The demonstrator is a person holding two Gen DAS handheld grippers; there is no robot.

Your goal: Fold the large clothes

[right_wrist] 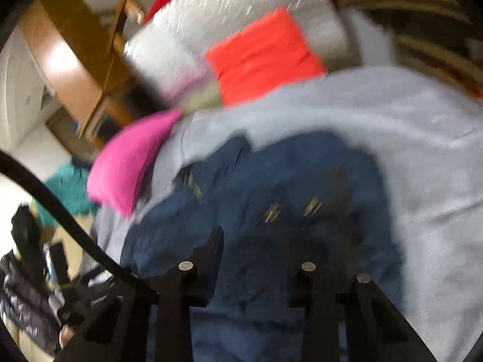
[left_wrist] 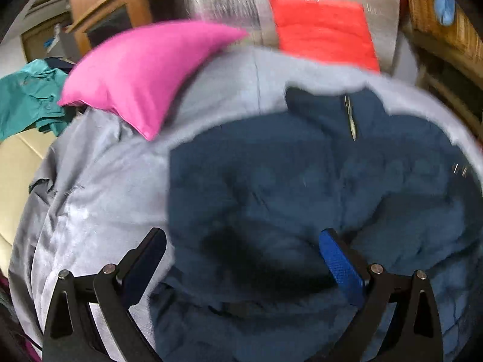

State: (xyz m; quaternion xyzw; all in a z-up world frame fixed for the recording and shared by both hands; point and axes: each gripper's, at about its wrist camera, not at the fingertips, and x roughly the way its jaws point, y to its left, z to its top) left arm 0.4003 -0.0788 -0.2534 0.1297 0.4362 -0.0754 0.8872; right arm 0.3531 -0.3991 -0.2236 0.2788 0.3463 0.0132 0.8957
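Observation:
A dark navy garment with a metal zip at its collar lies spread on a pale grey sheet. My left gripper is open just above the garment's near part, its blue-padded fingers wide apart. In the right wrist view the same navy garment lies below my right gripper. The right gripper's jaws stand apart over the cloth, with nothing seen between them. Both views are blurred.
A pink pillow lies at the back left on the sheet and an orange-red cushion leans on a silvery grey bolster. A teal garment lies far left. Wooden furniture stands behind.

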